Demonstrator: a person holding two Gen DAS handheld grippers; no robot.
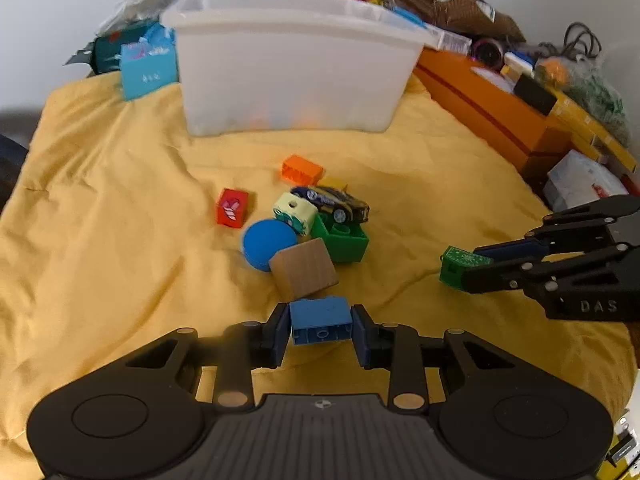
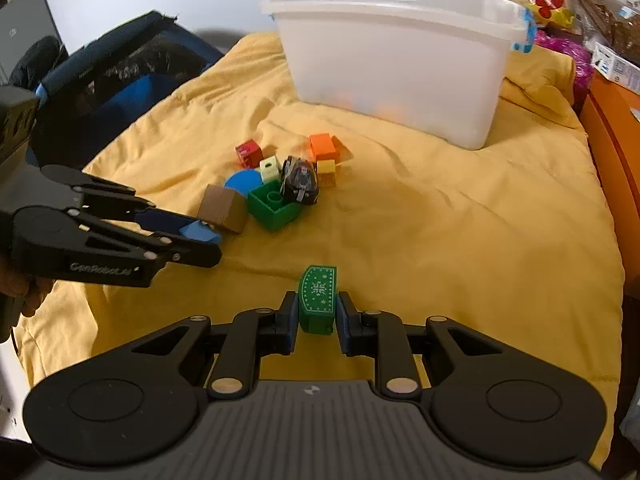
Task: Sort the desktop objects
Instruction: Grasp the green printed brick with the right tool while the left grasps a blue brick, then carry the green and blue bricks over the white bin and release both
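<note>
My left gripper (image 1: 321, 334) is shut on a blue brick (image 1: 320, 314) lying on the yellow cloth (image 1: 120, 200), just in front of a wooden cube (image 1: 304, 274). My right gripper (image 2: 318, 312) is shut on a green block (image 2: 317, 290) with a white snowflake pattern, off to the right of the pile. Behind the cube lie a blue disc (image 1: 266, 244), a green brick (image 1: 344, 240), a dark toy car (image 1: 332, 202), a pale cube (image 1: 294, 212), a red cube (image 1: 232, 208) and an orange brick (image 1: 302, 170). A white plastic bin (image 1: 288, 72) stands at the back.
An orange box (image 1: 492, 120) with packets and cables on it lines the right edge of the cloth. A light blue box (image 1: 148, 68) and bags sit behind the bin. A black and blue bag (image 2: 120, 76) lies off the cloth's left side.
</note>
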